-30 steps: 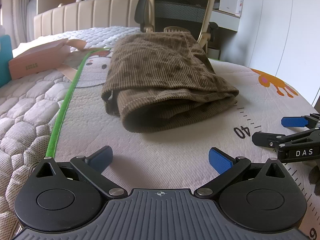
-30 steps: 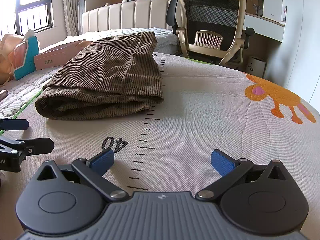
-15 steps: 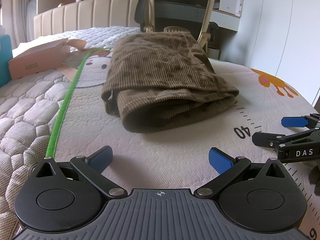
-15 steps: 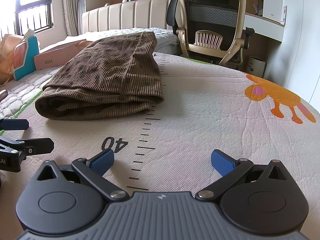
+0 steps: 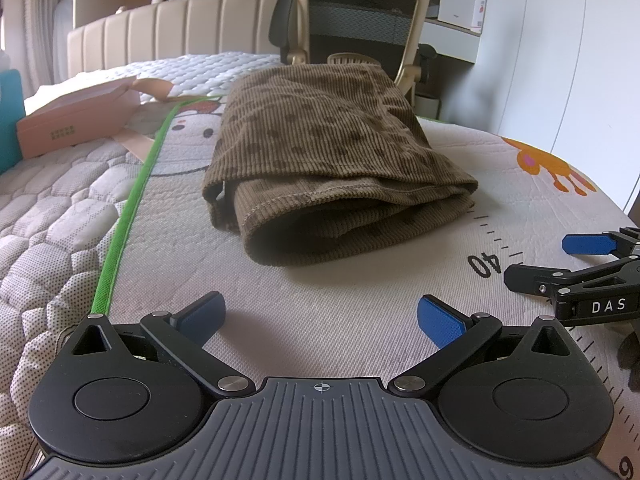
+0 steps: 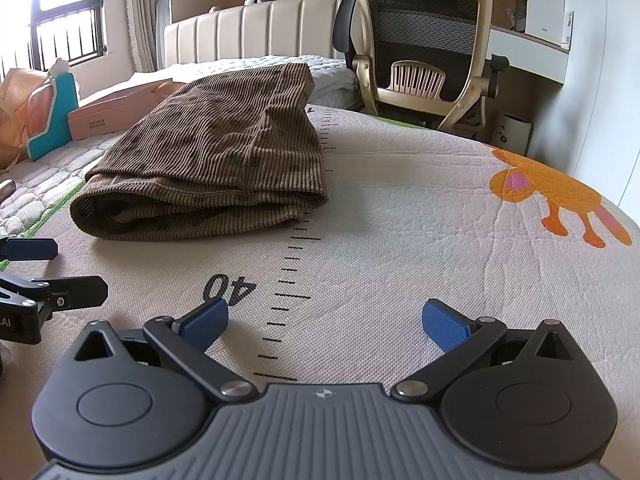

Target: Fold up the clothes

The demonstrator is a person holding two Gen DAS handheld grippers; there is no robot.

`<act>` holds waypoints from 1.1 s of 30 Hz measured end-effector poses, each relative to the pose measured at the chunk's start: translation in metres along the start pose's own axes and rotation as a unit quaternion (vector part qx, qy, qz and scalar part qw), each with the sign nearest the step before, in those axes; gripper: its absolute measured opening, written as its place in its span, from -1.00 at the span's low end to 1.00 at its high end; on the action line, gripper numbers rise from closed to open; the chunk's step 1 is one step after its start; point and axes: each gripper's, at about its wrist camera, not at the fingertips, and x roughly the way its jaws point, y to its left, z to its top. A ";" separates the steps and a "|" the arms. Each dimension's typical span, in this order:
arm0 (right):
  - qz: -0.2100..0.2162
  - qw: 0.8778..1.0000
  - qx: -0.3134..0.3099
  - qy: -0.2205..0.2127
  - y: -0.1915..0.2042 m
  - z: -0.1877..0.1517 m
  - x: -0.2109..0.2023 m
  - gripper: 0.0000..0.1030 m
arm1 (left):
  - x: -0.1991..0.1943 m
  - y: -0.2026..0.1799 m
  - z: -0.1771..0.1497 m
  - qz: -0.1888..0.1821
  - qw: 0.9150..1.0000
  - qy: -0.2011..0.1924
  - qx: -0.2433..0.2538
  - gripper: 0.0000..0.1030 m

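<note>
A brown corduroy garment [image 5: 320, 160] lies folded in layers on the printed mat, also seen in the right wrist view [image 6: 224, 168]. My left gripper [image 5: 320, 318] is open and empty, low over the mat a short way in front of the garment's near edge. My right gripper [image 6: 326, 320] is open and empty, over the ruler marking "40", to the right of the garment. Each gripper shows at the edge of the other's view: the right one [image 5: 576, 264] and the left one [image 6: 40, 276].
A pink cardboard box [image 5: 76, 124] and a teal object [image 6: 52, 120] lie on the quilted bed at the left. A green strip [image 5: 124, 216] edges the mat. An office chair [image 6: 424, 52] and a white desk [image 6: 528, 56] stand behind.
</note>
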 end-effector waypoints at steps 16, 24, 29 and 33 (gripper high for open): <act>0.001 1.000 0.000 0.000 -0.001 0.000 0.001 1.00 | 0.000 0.001 0.000 -0.002 1.000 0.000 -0.001 1.00; 0.001 1.000 0.000 0.000 -0.001 0.000 0.001 1.00 | 0.001 0.000 0.000 0.001 1.000 0.001 0.003 1.00; 0.000 1.000 0.001 0.000 -0.001 0.000 0.001 1.00 | 0.001 -0.001 0.000 0.004 1.000 0.003 0.006 1.00; 0.001 1.000 0.001 0.000 -0.001 0.000 0.001 1.00 | 0.001 -0.001 0.000 0.005 1.000 0.004 0.008 1.00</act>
